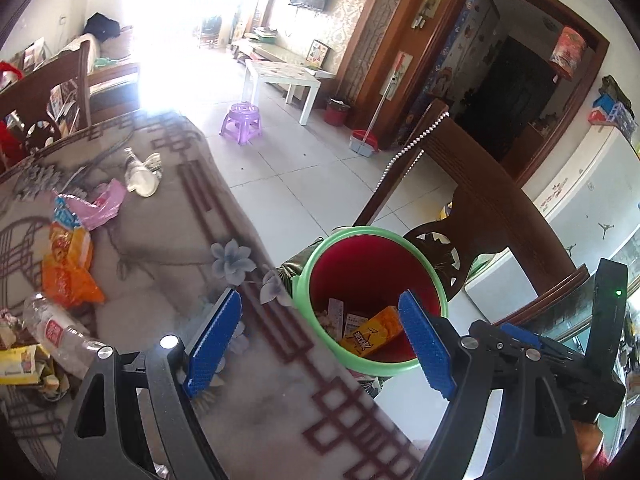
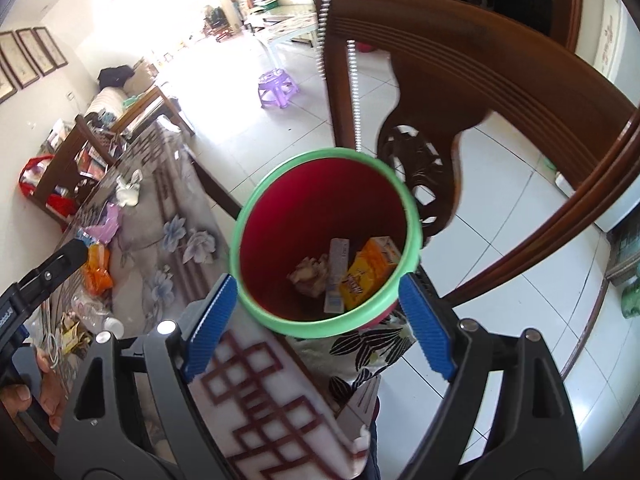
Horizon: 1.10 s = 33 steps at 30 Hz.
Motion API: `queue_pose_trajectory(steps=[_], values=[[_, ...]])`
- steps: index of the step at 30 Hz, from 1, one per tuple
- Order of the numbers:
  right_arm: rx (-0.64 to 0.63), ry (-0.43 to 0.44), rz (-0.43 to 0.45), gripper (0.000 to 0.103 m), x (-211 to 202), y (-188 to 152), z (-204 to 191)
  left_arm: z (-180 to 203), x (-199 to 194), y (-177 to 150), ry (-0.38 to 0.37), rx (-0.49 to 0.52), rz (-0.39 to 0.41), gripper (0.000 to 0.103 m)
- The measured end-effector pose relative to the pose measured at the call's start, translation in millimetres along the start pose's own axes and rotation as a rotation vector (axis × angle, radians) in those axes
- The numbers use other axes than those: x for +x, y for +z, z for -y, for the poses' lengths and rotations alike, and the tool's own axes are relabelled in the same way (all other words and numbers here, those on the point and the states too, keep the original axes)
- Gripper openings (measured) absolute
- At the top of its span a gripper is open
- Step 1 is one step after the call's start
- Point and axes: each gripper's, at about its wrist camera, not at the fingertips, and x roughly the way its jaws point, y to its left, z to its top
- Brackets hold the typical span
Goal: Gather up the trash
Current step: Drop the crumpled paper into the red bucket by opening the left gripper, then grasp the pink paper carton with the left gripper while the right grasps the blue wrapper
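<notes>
A red bin with a green rim (image 1: 316, 252) stands off the table's edge; it also shows in the right wrist view (image 2: 260, 184). Inside lie an orange carton (image 1: 372, 336) (image 2: 370, 272), a white packet (image 2: 338, 276) and crumpled paper (image 2: 310, 274). My left gripper (image 1: 320, 340) is open and empty above the table edge and bin. My right gripper (image 2: 318, 324) is open and empty right over the bin. On the table lie an orange snack bag (image 1: 68, 268), a pink wrapper (image 1: 100, 208), a clear plastic bottle (image 1: 56, 332), a yellow wrapper (image 1: 20, 364) and crumpled white plastic (image 1: 140, 172).
The table carries a grey flowered cloth (image 1: 168, 248). A dark wooden chair (image 1: 492, 216) (image 2: 460, 92) stands just behind the bin. A purple stool (image 1: 242, 118) and a white low table (image 1: 284, 76) stand on the tiled floor beyond. Another chair (image 1: 48, 92) stands at the table's far left.
</notes>
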Motion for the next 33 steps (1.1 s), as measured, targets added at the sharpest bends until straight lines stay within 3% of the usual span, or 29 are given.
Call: queue_pose_trajectory(steps=[10,18,24,30,33], values=[[-0.113,0.064,-0.052,0.082,8.4,-37.5,-99.8,-86.9,-62.5,-49.0,0.100,-0.028,0.000,0.078],[-0.175,0.091,-0.102,0.083,13.8,-82.5,-167.1,-170.8,-103.8,-110.0,0.164,0.008,-0.102,0.078],[-0.203,0.116,-0.139,0.083,12.5,-118.6,-206.3,-207.7,-121.1,-155.5,0.140,0.093,-0.212,0.078],[-0.212,0.109,-0.167,0.083,7.6,-153.5,-224.8,-208.1,-108.8,-198.5,0.075,0.236,-0.348,0.076],[-0.199,0.104,-0.181,0.083,5.6,-167.0,-227.6,-208.9,-96.6,-212.1,0.053,0.249,-0.395,0.076]])
